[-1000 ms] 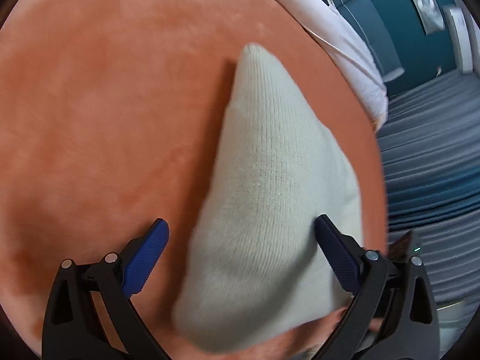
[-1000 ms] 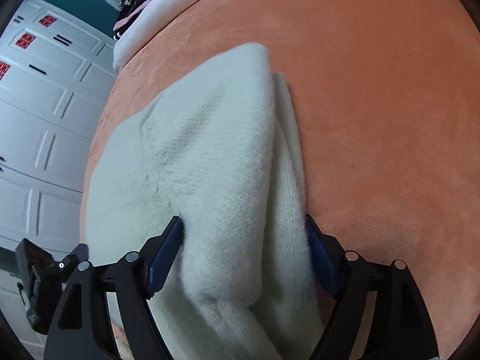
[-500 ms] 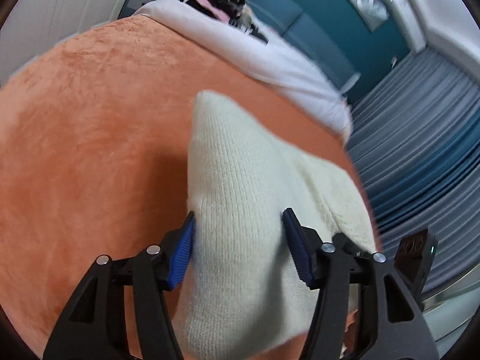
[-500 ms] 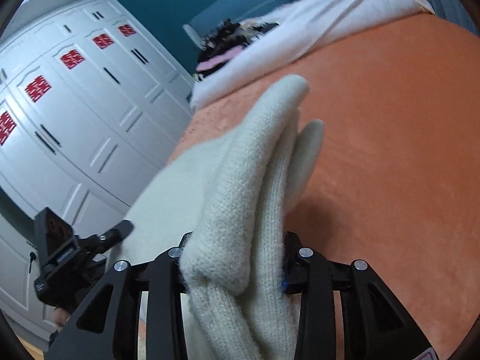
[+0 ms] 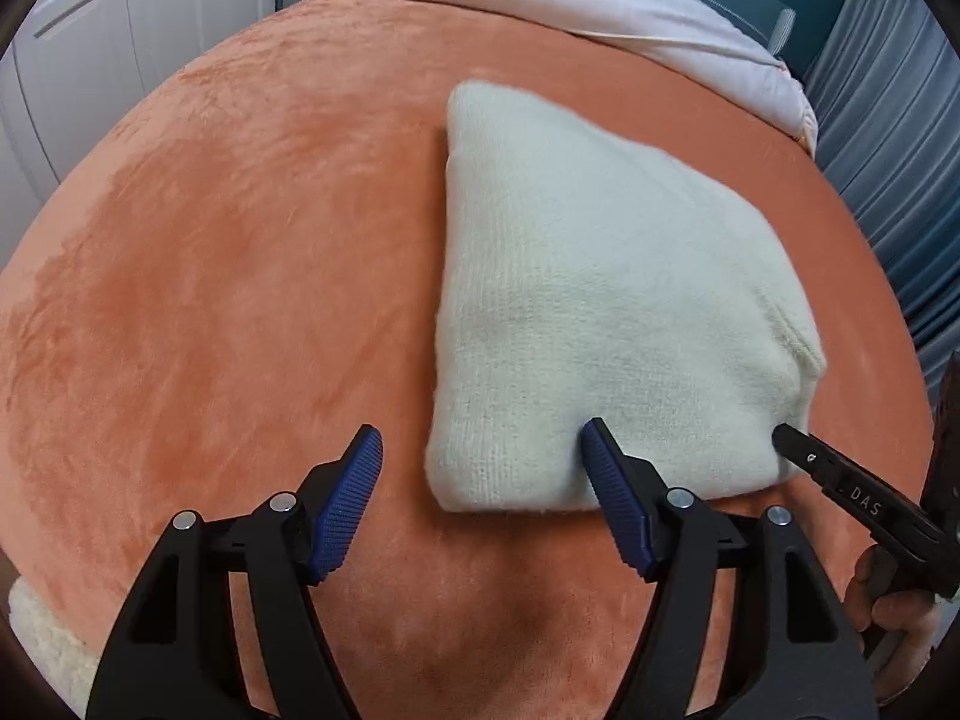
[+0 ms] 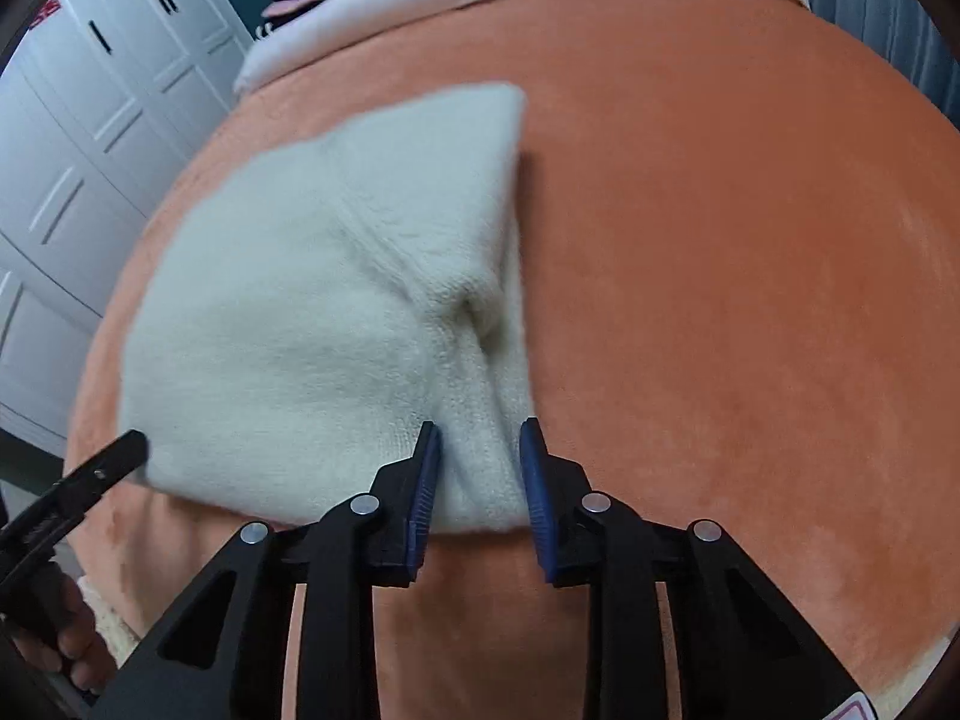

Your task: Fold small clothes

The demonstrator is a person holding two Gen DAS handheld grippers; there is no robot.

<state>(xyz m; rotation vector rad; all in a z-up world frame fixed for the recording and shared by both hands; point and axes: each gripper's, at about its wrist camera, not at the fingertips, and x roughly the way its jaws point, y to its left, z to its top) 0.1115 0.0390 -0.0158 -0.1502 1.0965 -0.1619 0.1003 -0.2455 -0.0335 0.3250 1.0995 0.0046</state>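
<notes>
From the left wrist camera, a cream knitted garment [image 5: 600,312] lay folded on a plush orange blanket [image 5: 240,276] whose short nap showed lighter and darker brushed patches. The knit was fine-ribbed and slightly fuzzy, folded into a thick, roughly four-sided pad with a narrower far end and a broad, rounded near edge. A raised seam ran toward its right corner. The left gripper [image 5: 480,498], black angular frames with ridged blue pads, stood with its jaws apart and opening; the near left corner of the garment lay between them, the right pad at the knit's edge and the left pad over bare blanket, nothing clamped. At the right, the black tip of the right gripper [image 5: 840,474] touched the garment's near right corner, with a hand [image 5: 888,612] below it. A white sheet [image 5: 540,0] lay bunched across the far end of the bed, and pleated blue curtains [image 5: 900,150] hung beyond.

From the right wrist camera, the same garment [image 6: 312,312] looked pale and soft, somewhat blurred, with a diagonal seam ending in a puckered fold near its right edge. The right gripper [image 6: 480,474] had its jaws narrow and closing, the near right corner of the knit bunched between the blue pads, which pressed on it. The left gripper's finger [image 6: 102,462] reached in at the garment's left corner. White panelled wardrobe doors [image 6: 90,120] stood at the left.
</notes>
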